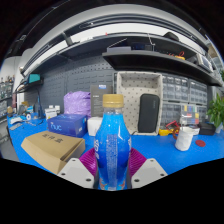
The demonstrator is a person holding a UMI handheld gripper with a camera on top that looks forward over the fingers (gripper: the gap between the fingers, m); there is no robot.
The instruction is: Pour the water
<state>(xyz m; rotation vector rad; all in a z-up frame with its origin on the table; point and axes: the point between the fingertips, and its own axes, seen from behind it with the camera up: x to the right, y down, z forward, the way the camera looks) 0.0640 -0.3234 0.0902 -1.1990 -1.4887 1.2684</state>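
Low in the frame, my gripper (112, 172) clamped the upright water bottle (112, 145); cardboard box (52, 148) at left, white cup (184, 138) right

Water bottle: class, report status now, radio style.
Gripper shut on water bottle, upright, cap on. White cup just beyond. Cardboard box beside; nothing blocking.

Low forward view (tabletop (185, 155) level)

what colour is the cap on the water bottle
Tan, on the clear blue plastic water bottle between the hand-held gripper fingers; gripper view.
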